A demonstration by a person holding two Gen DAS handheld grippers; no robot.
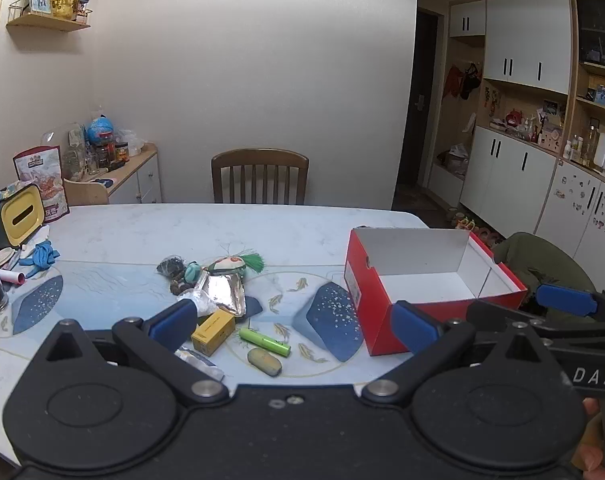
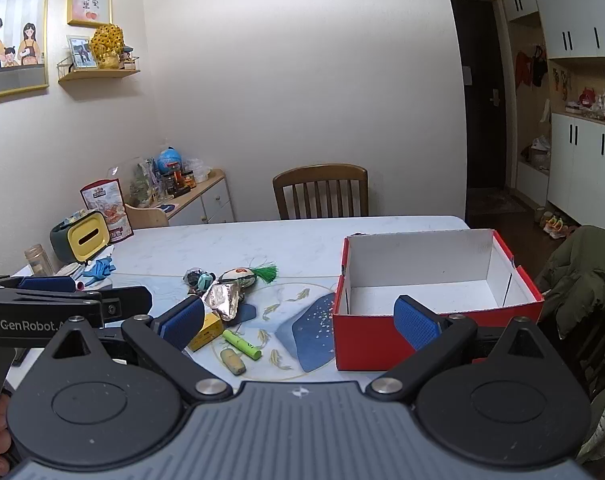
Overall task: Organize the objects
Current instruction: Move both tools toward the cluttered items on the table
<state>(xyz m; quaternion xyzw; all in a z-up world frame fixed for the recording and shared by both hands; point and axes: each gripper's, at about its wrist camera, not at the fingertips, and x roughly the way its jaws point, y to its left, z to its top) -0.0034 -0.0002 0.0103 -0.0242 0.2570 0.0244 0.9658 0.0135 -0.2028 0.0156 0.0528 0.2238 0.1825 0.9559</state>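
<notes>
- Both claws hang above the near edge of the table, each spread wide and pinching nothing: the left claw faces the clutter, the right claw sits between the clutter and the red box.
- The box stands open and empty on the right side of the table, probably set there as the bin for the loose things.
- The things to sort lie in a loose heap left of the box, well apart from it: a yellow carton, a green tube, a tan oval piece, a crumpled foil pouch and a green-tasselled charm.
- None is in the box yet, so I judge the task barely begun.
- The left wrist view alone shows a pale packet near the left claw's finger.
- The right wrist view alone shows the framed pictures on the wall.
</notes>
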